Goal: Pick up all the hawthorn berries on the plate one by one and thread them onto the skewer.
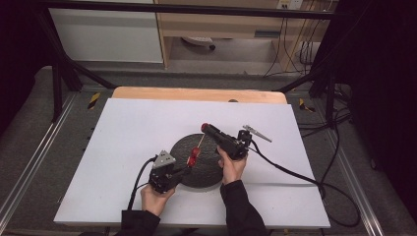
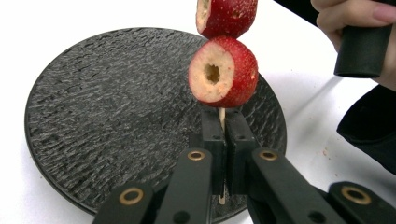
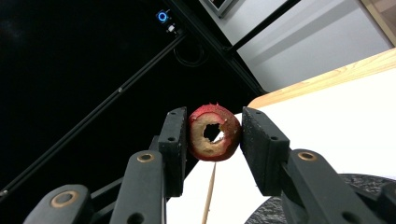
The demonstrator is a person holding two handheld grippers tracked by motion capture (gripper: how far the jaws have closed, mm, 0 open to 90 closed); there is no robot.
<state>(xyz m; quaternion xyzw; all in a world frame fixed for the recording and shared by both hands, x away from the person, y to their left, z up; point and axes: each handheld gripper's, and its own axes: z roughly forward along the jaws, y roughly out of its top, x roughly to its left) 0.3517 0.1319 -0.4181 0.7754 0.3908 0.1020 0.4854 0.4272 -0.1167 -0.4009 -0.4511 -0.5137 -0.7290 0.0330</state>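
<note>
A thin wooden skewer (image 2: 222, 116) stands over the black round plate (image 2: 116, 116), and my left gripper (image 2: 223, 122) is shut on its lower end. Two cored red fruit pieces sit on the skewer, one (image 2: 223, 70) below the other (image 2: 226, 16). In the high view the left gripper (image 1: 184, 170) is at the plate's (image 1: 206, 172) near-left edge, with the skewered fruit (image 1: 193, 157) above the plate. My right gripper (image 3: 214, 127) is shut on a third cored red fruit ring (image 3: 214, 133), held just beyond the skewer's tip (image 3: 208, 196). From above, the right gripper (image 1: 207, 129) is at the plate's far side.
The plate lies on a white board (image 1: 137, 128) that covers a wooden table (image 1: 196, 93). A small silvery metal piece (image 1: 256, 132) lies right of the right gripper. Cables (image 1: 295, 172) trail off over the board's right side. Black frame bars stand at the back.
</note>
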